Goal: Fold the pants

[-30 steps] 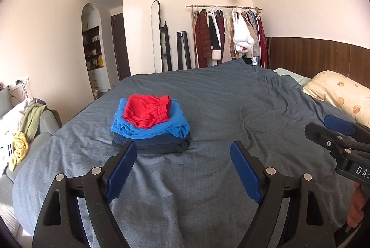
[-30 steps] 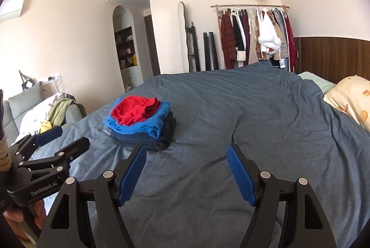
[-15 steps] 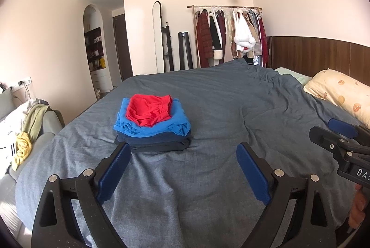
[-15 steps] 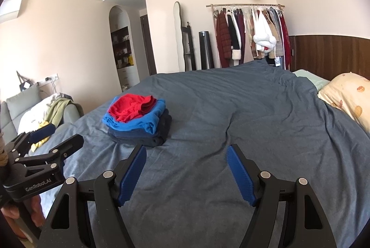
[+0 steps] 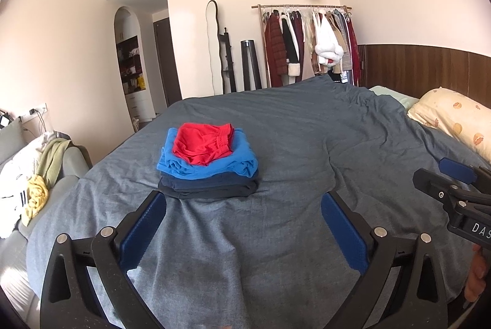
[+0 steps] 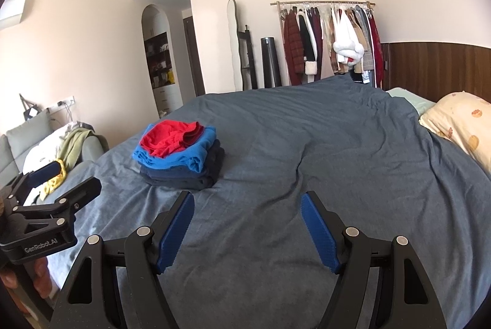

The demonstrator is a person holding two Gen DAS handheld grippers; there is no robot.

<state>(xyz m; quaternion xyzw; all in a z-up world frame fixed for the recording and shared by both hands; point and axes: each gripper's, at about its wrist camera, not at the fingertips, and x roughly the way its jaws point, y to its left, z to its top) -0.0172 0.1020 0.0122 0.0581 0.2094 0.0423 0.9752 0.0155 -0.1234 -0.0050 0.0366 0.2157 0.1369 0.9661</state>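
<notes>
A stack of folded pants (image 5: 208, 166) lies on the grey-blue bed cover (image 5: 307, 145): red on top, bright blue under it, dark navy below. It also shows in the right wrist view (image 6: 181, 157). My left gripper (image 5: 242, 206) is open and empty, just in front of the stack. My right gripper (image 6: 247, 203) is open and empty, to the right of the stack. Each gripper shows at the edge of the other's view, the right one (image 5: 451, 185) and the left one (image 6: 52, 191).
A cream patterned pillow (image 5: 454, 120) lies at the right of the bed. A grey sofa with loose clothes (image 5: 33, 175) stands left of the bed. A clothes rack (image 5: 307, 43), a mirror and a doorway are at the far wall.
Both grippers have drawn back slightly from the stack and stay open. The left jaws have opened a little wider. The stack has not moved.
</notes>
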